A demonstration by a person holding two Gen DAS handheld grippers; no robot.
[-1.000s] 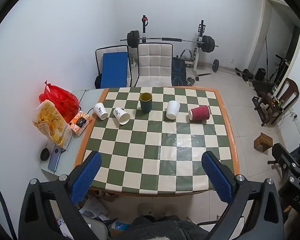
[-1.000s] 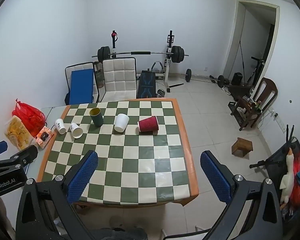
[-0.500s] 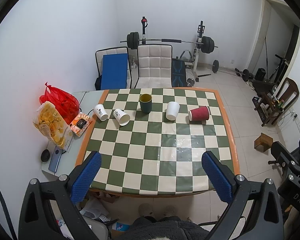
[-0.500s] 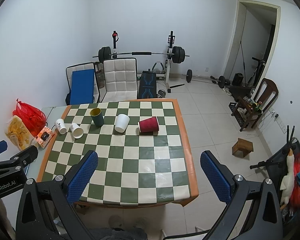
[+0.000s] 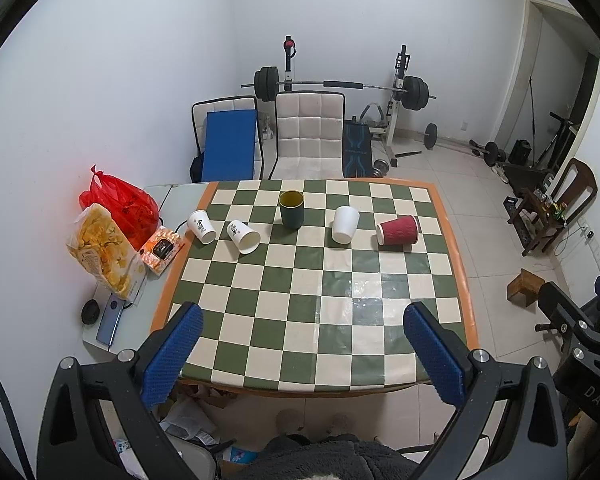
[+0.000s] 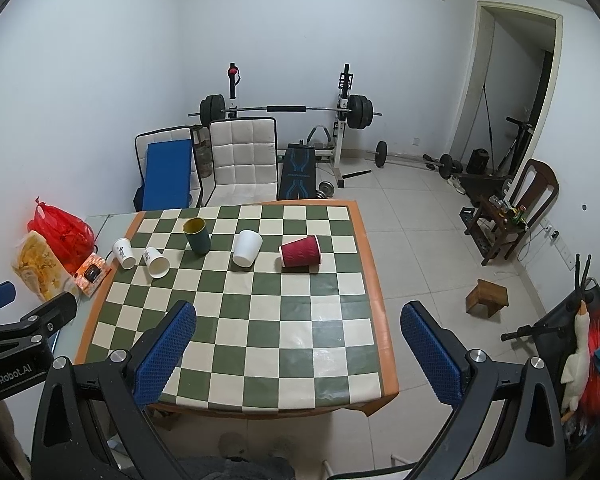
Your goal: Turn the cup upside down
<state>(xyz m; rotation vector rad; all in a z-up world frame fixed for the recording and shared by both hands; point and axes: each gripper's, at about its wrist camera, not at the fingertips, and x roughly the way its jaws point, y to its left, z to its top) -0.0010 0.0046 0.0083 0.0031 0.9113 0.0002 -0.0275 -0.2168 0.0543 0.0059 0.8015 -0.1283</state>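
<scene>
Task at start, nothing flipped yet. Left claw point(image 5: 300, 344) and right claw point(image 6: 298, 340) both wide open, empty, held above near edge of checkered worktop point(image 5: 300, 320), well apart from cups. 5 cups at far side: dark green cup point(image 5: 291, 209) upright, mouth up; red cup point(image 5: 397, 231) on its side

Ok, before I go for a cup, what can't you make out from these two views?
- Print on the two white printed cups: too small, both views.
- Inside of the green cup: own wall hides the bottom.
- Red cup on its side: mouth faces away, interior hidden.
- Table near edge: left tongs and right tongs cover the corners.
</scene>
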